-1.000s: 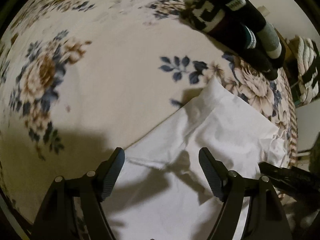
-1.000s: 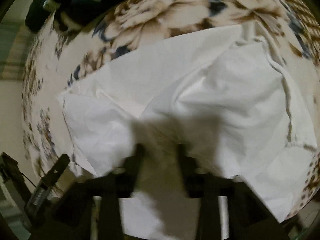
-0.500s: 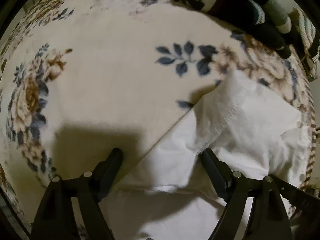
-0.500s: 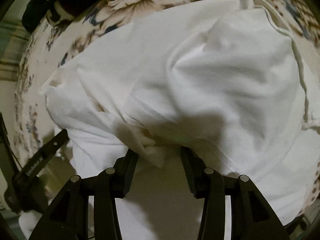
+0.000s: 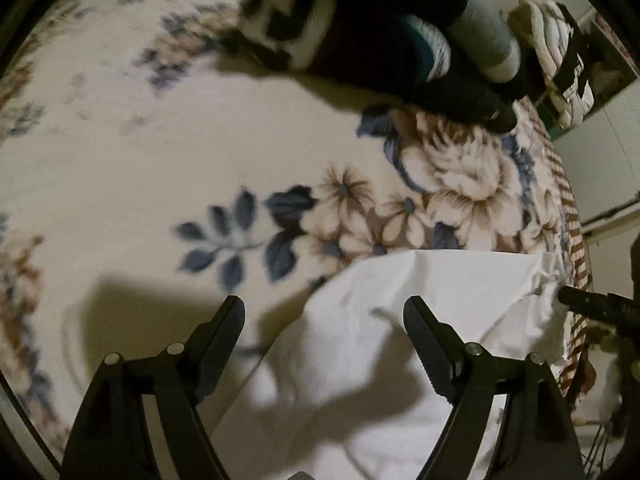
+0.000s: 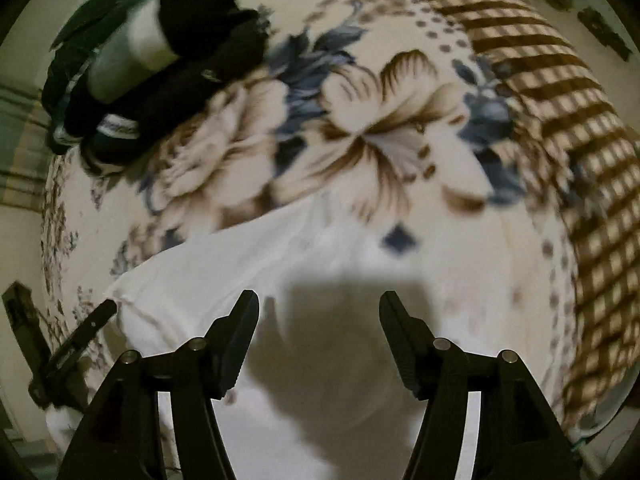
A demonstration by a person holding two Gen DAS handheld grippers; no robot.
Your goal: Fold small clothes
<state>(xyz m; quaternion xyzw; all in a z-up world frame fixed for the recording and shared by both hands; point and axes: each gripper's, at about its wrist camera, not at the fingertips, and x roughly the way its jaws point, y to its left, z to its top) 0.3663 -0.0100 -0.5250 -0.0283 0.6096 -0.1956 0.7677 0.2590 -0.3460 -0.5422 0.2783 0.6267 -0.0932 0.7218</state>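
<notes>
The white garment (image 5: 420, 320) lies doubled over at the lower centre of the floral blanket (image 5: 120, 160), seemingly one fold done, while the left gripper (image 5: 324, 320) and right gripper (image 6: 318, 316) hover wide and empty, dark socks (image 5: 400, 40) upper right unfolded.

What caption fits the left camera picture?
Open left gripper over a white garment on a floral blanket, dark socks beyond.
</notes>
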